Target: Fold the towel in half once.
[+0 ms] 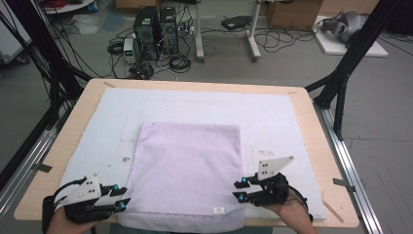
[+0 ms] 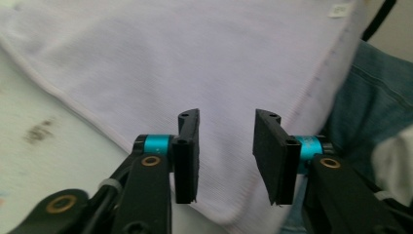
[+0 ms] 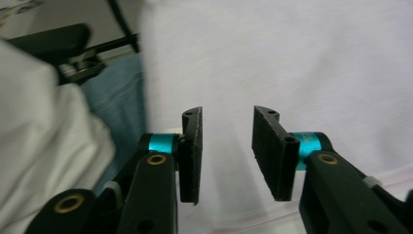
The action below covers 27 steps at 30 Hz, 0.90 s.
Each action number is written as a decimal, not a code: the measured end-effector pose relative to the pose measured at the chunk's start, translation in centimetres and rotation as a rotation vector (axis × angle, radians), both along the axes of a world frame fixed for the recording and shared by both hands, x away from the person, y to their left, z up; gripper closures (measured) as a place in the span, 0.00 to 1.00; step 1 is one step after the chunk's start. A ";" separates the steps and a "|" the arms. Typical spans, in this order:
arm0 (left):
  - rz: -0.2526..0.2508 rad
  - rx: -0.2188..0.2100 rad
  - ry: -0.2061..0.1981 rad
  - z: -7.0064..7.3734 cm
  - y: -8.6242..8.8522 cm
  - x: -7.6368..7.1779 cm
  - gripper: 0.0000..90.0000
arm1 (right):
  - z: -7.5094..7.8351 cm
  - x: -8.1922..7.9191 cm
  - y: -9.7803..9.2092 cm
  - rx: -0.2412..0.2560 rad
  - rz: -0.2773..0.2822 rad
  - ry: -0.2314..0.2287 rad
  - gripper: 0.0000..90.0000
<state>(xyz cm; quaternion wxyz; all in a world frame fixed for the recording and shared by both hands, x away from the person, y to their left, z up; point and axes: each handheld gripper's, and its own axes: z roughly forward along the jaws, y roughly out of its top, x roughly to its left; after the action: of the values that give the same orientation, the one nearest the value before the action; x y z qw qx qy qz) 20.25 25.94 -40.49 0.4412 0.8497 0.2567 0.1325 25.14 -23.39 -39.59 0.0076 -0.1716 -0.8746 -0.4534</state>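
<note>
I have a pale lilac cloth [image 1: 187, 173] lying flat on the white pad [image 1: 272, 122] that covers the counter [image 1: 311, 146], with its near edge draped a little over the counter's front toward me. My left gripper [image 1: 124, 200] sits at the cloth's near-left corner and my right gripper [image 1: 239, 190] at its near-right edge, so each hand has its own corner and neither is better placed than the other. In the left gripper view the fingers [image 2: 187, 156] stand apart with nothing between them, the cloth's corner just ahead and beneath. In the right gripper view the fingers [image 3: 192, 153] are parted too, gripping nothing, with cloth spread ahead. The cloth runs away from me, so I judge the coming move turns on pinching both near corners at once.
</note>
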 end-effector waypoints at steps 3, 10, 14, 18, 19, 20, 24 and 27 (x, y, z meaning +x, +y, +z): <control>0.041 -0.007 -0.008 0.0 -0.4 2.6 0.64 | 0.1 2.4 0.3 -0.033 -0.068 -0.026 0.64; 0.181 -0.013 -0.031 0.2 -1.3 9.7 0.62 | 0.1 8.8 0.6 -0.102 -0.229 -0.078 0.60; 0.237 -0.037 -0.012 0.1 -1.6 13.9 0.62 | -0.2 12.3 0.7 -0.125 -0.267 -0.072 0.59; 0.304 -0.013 0.020 -0.4 -1.8 18.0 0.64 | -1.2 15.3 0.4 -0.149 -0.316 -0.059 0.55; 0.317 0.002 0.029 -0.6 -1.9 18.9 0.64 | -1.4 15.9 0.3 -0.162 -0.330 -0.060 0.55; 0.337 0.002 0.038 -0.9 -2.0 19.7 0.63 | -1.6 16.4 0.3 -0.170 -0.341 -0.058 0.54; 0.394 -0.047 0.099 -2.4 -1.8 21.9 0.57 | -2.6 18.1 -0.1 -0.178 -0.385 -0.027 0.50; 0.387 -0.031 0.143 -3.4 -2.2 22.8 0.53 | -3.6 18.8 0.2 -0.184 -0.390 -0.009 0.50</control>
<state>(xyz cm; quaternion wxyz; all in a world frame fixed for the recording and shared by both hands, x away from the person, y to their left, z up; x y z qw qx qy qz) 43.00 23.69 -43.89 0.4010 0.7849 0.4479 0.1502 43.98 -23.16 -43.24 -0.0999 -0.3353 -0.8626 -0.3654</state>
